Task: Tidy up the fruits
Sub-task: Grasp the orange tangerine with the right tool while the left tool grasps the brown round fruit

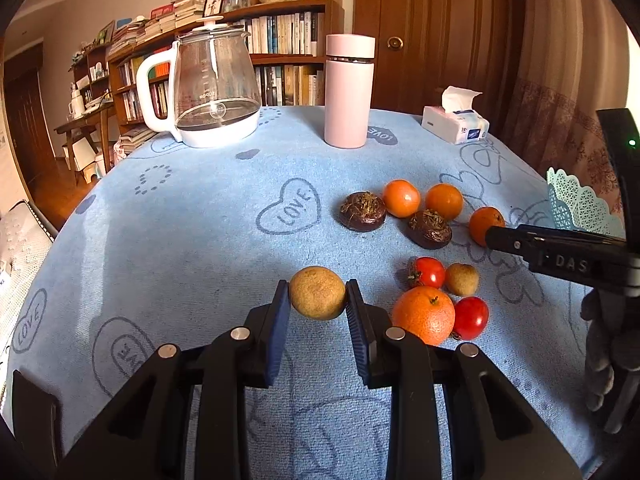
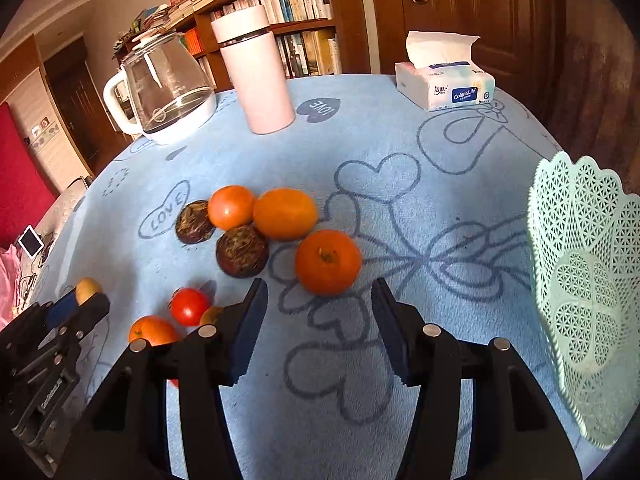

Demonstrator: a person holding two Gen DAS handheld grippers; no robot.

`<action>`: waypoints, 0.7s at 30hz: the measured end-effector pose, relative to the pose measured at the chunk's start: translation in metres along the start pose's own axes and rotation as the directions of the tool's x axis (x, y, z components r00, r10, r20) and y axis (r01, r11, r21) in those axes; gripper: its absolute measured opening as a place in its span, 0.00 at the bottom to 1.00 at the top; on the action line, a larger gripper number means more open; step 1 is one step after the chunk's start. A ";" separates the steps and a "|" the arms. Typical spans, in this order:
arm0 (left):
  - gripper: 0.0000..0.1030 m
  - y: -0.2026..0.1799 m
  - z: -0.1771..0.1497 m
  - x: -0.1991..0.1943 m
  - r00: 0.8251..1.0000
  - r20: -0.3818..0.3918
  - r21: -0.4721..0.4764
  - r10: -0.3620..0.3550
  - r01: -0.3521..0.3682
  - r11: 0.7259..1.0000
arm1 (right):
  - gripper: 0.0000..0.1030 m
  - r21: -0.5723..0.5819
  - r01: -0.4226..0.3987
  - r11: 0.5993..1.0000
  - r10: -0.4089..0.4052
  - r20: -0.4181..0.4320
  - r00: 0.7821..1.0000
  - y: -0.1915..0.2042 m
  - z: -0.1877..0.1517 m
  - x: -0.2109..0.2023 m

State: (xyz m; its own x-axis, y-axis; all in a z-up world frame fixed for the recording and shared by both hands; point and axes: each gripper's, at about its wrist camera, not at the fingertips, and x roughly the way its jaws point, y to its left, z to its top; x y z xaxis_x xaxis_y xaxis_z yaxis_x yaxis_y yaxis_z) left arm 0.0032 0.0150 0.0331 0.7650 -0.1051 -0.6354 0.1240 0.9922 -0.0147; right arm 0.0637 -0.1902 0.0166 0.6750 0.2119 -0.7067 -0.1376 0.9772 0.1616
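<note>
Left gripper (image 1: 318,300): its blue pads pinch a tan, rough-skinned round fruit (image 1: 317,293) on both sides, at the near edge of the scatter on the blue cloth (image 1: 180,240).
Right gripper (image 2: 320,300): jaws part-spread with nothing pressed between them; bare cloth shows in the gap.
Nearest fruit to the right fingers: an orange mandarin (image 2: 328,262) lies just ahead of the tips, slightly left of the midline of the gap, stem scar facing up. It is round, so no long axis matters; the approach is straight forward.
Which hand is nearer: the right by far; the left is busy with its own fruit.
Near cluster: a large orange (image 1: 423,314), two red tomatoes (image 1: 427,272) and a small tan fruit (image 1: 462,279) sit just to the right of the left gripper.
Middle cluster: two dark brown flat fruits (image 2: 241,252) and two orange ones (image 2: 285,213) touch or nearly touch beyond the mandarin.
Basket (image 2: 584,288): pale green lattice, tilted at the right edge, well apart from the fruit; likely the destination.
Far edge: glass kettle (image 2: 168,92), pink flask (image 2: 260,76), tissue pack (image 2: 444,84).
</note>
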 end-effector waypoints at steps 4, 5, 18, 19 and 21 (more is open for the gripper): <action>0.28 0.002 0.000 0.002 1.000 -0.005 -0.011 -0.001 0.001 1.000 | 0.47 0.011 0.021 1.000 -0.021 -0.012 1.000 -0.005 0.010 0.018; 0.28 0.003 0.000 0.002 1.000 -0.008 -0.014 -0.001 0.001 1.000 | 0.45 0.018 0.015 1.000 -0.015 -0.020 1.000 -0.007 0.012 0.022; 0.28 0.005 -0.001 0.004 1.000 -0.012 -0.022 0.002 -0.003 1.000 | 0.39 0.027 0.005 1.000 -0.006 0.018 1.000 -0.007 0.010 0.018; 0.28 0.005 -0.001 0.004 1.000 -0.012 -0.023 0.003 -0.004 1.000 | 0.39 0.035 0.004 0.999 -0.005 0.030 1.000 -0.008 0.010 0.015; 0.28 0.006 0.000 0.004 1.000 -0.012 -0.025 0.006 -0.006 1.000 | 0.39 0.050 -0.004 0.999 0.001 0.057 0.998 -0.010 0.010 0.005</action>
State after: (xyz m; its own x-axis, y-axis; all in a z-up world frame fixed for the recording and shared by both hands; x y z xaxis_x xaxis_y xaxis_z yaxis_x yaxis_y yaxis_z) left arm 0.0068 0.0202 0.0301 0.7584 -0.0983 -0.6444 0.1036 0.9942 -0.0297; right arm 0.0755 -0.1993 0.0183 0.7151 0.2120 -0.6661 -0.1036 0.9745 0.1989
